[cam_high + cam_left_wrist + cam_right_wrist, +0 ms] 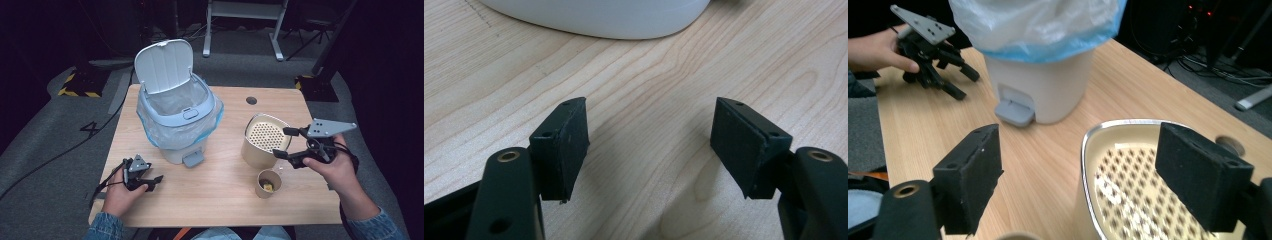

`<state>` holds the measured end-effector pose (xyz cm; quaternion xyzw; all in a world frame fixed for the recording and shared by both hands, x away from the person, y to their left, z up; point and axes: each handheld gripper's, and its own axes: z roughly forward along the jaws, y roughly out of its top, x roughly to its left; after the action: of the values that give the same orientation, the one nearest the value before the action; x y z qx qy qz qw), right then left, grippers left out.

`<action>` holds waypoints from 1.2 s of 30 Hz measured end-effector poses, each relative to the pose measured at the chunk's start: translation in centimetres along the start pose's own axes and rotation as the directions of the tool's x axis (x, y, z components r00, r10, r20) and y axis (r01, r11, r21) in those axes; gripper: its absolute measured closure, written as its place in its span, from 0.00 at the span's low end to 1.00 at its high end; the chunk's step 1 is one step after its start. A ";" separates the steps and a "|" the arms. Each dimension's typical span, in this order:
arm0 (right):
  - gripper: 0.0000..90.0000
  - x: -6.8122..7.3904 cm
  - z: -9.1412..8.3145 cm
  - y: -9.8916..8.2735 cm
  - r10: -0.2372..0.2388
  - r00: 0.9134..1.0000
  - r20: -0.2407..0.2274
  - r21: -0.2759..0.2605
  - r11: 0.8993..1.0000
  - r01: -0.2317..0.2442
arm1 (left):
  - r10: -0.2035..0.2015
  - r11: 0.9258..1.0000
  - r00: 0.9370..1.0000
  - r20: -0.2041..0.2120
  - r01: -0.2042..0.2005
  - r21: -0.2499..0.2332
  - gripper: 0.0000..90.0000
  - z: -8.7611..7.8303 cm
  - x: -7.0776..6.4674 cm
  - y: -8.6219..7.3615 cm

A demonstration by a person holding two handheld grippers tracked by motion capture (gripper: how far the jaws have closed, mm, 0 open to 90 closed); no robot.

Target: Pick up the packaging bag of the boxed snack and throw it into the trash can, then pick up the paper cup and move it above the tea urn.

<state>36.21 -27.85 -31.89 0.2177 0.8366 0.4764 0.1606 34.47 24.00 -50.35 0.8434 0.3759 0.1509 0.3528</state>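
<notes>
A white pedal bin (176, 125) with its lid up and a clear bag liner stands at the table's middle left. My left gripper (154, 182) rests low on the wood in front of the bin. It is open with nothing between its pads (569, 145), and the bin's base (599, 15) lies just ahead. A cream container (264, 141) with a perforated insert stands at the right. My right gripper (285, 143) hovers open at its near right rim, jaws wide above the insert (1133, 185). A paper cup (269, 184) with something yellow inside sits just in front of it.
The wooden table (220, 207) has a round cable hole (251, 100) at the back. The bin's pedal (1013, 111) faces the person. In the right gripper view the left gripper (965, 85) lies beyond the bin. Dark floor, cables and a desk frame (245, 20) surround the table.
</notes>
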 end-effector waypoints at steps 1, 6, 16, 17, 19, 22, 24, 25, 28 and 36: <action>0.21 0.0 -0.2 -0.4 0.005 1.000 0.003 0.000 1.000 -0.005 | -0.004 1.000 1.000 -0.002 0.004 0.000 0.35 0.0 0.0 0.0; 0.20 -0.1 -1.3 -3.4 0.048 0.999 0.013 0.018 0.999 -0.048 | -0.009 1.000 1.000 -0.010 0.009 -0.003 0.35 -0.1 -0.1 -0.1; 0.20 -0.1 -1.8 -8.9 0.115 0.993 0.018 0.096 0.989 -0.117 | -0.041 0.999 0.999 -0.032 0.041 0.000 0.33 -0.1 -0.5 -0.2; 0.20 0.0 -1.9 -9.3 0.123 0.992 0.015 0.100 0.987 -0.123 | -0.043 0.999 0.998 -0.036 0.043 -0.001 0.33 -0.1 -0.5 -0.2; 0.20 0.1 -1.8 -10.1 0.126 0.992 0.017 0.104 0.986 -0.128 | -0.048 0.999 0.998 -0.038 0.048 -0.001 0.33 -0.2 -0.6 -0.2; 0.19 0.4 -1.6 -11.2 0.139 0.990 0.012 0.110 0.984 -0.140 | -0.047 0.999 0.998 -0.040 0.047 -0.002 0.33 -0.2 -0.6 -0.2; 0.19 0.6 -1.2 -11.9 0.148 0.989 0.010 0.116 0.982 -0.148 | -0.044 0.999 0.998 -0.040 0.044 -0.002 0.33 -0.2 -0.6 -0.2; 0.19 0.7 -1.1 -12.3 0.149 0.989 0.006 0.118 0.982 -0.149 | -0.044 0.999 0.998 -0.038 0.044 -0.002 0.33 -0.2 -0.5 -0.2; 0.20 1.1 -0.4 -13.3 0.158 0.987 -0.013 0.124 0.980 -0.155 | -0.043 0.999 0.998 -0.037 0.043 -0.001 0.33 -0.2 -0.5 -0.2; 0.20 2.0 2.1 -15.2 0.157 0.986 -0.056 0.150 0.978 -0.147 | -0.042 0.999 0.998 -0.035 0.042 -0.001 0.33 -0.2 -0.5 -0.2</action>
<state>32.26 -32.16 -46.20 0.2758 0.8549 0.4322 0.0790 33.90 23.80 -50.37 0.8325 0.3999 0.1583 0.3493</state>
